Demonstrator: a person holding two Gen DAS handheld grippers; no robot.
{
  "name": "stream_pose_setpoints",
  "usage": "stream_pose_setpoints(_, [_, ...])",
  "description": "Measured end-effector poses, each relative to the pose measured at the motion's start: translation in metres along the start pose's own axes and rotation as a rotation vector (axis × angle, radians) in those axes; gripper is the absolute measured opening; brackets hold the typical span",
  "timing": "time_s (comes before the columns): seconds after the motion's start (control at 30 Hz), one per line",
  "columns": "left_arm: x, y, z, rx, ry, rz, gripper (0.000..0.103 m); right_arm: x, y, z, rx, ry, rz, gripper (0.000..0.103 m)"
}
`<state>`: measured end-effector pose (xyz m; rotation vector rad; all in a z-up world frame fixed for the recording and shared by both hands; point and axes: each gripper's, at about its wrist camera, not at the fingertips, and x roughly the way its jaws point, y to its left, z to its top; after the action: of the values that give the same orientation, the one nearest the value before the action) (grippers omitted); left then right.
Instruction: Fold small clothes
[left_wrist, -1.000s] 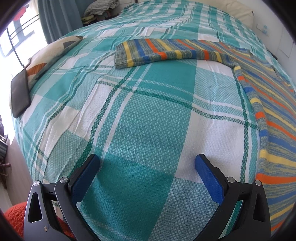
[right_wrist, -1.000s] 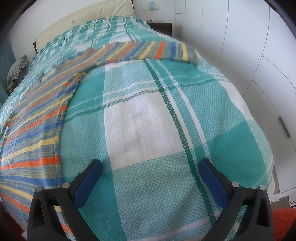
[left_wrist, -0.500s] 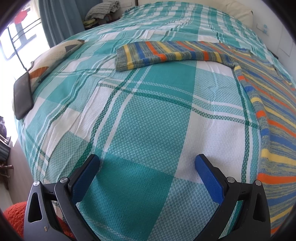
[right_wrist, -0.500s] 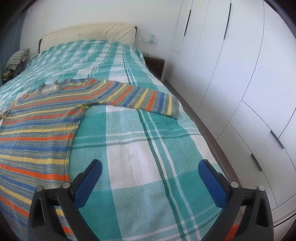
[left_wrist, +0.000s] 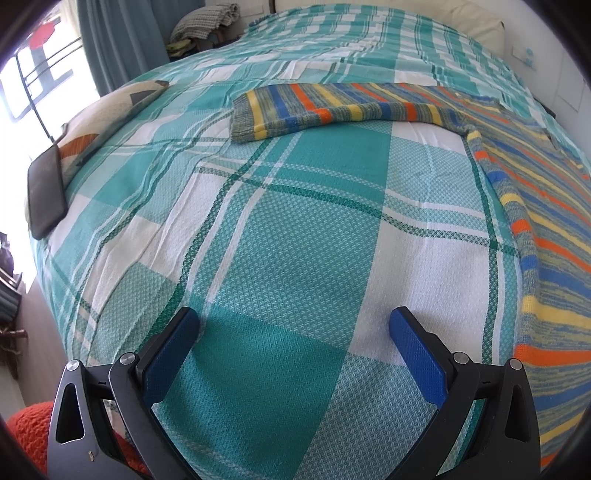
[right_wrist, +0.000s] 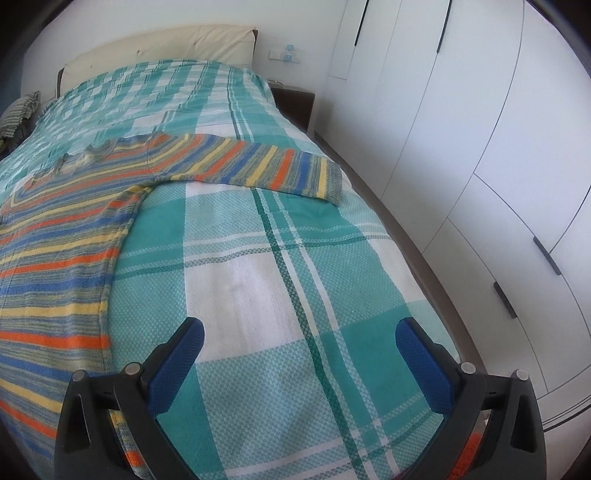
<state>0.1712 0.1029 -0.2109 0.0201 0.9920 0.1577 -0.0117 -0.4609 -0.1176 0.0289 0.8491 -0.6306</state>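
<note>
A striped knit sweater (left_wrist: 546, 206) in blue, yellow and orange lies flat on the bed, front down or up I cannot tell. Its left sleeve (left_wrist: 332, 107) stretches out ahead of my left gripper (left_wrist: 295, 325). Its right sleeve (right_wrist: 258, 166) stretches out ahead of my right gripper (right_wrist: 299, 332), and its body (right_wrist: 55, 258) lies to the left. Both grippers are open and empty, above the teal plaid bedspread (left_wrist: 280, 236), well short of the sleeves.
A dark phone (left_wrist: 46, 195) lies on a patterned pillow (left_wrist: 107, 118) at the bed's left edge. White wardrobe doors (right_wrist: 480, 129) run close along the bed's right side. A headboard (right_wrist: 166, 44) and nightstand (right_wrist: 293, 103) stand at the far end.
The right gripper has lifted and pulled back, so the whole right sleeve and wardrobe now show. The left gripper has tilted up slightly. The sweater has not moved.
</note>
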Motion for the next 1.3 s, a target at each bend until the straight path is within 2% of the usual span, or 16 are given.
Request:
stream_pose_setpoints(0.63, [0.0,0.0,-0.001,-0.001,-0.001,0.0,0.103,0.002,-0.002,0.0,0.006,0.011,0.001,0.102])
stream_pose_setpoints(0.7, [-0.001,0.0,-0.001,-0.003,-0.003,-0.001,0.103,0.001,-0.009,0.004,0.054,0.009,0.068,0.102])
stream_pose_setpoints(0.8, [-0.002,-0.001,0.0,-0.001,-0.008,0.0,0.103,0.006,-0.041,0.032,0.199,-0.023,0.298,0.102])
stream_pose_setpoints(0.87, [-0.002,-0.001,0.0,-0.002,-0.009,0.0,0.103,0.024,-0.07,0.063,0.297,-0.026,0.398,0.102])
stream_pose_setpoints(0.93, [-0.002,-0.001,0.0,-0.003,-0.01,0.002,0.103,0.054,-0.101,0.095,0.396,0.014,0.478,0.102])
stream_pose_setpoints(1.0, [-0.002,-0.001,0.0,-0.006,-0.013,0.006,0.103,0.093,-0.122,0.121,0.463,0.096,0.554,0.101])
stream_pose_setpoints(1.03, [-0.002,-0.001,-0.001,-0.006,-0.015,0.008,0.103,0.112,-0.128,0.129,0.484,0.145,0.583,0.093])
stream_pose_setpoints(1.07, [-0.002,-0.001,-0.001,-0.007,-0.017,0.009,0.103,0.129,-0.132,0.135,0.499,0.186,0.586,0.082])
stream_pose_setpoints(1.17, [-0.003,-0.001,-0.002,-0.008,-0.023,0.011,0.103,0.166,-0.13,0.143,0.538,0.271,0.582,0.072])
stream_pose_setpoints(1.3, [-0.002,-0.001,-0.001,-0.005,-0.028,0.012,0.103,0.19,-0.119,0.149,0.573,0.284,0.545,0.066])
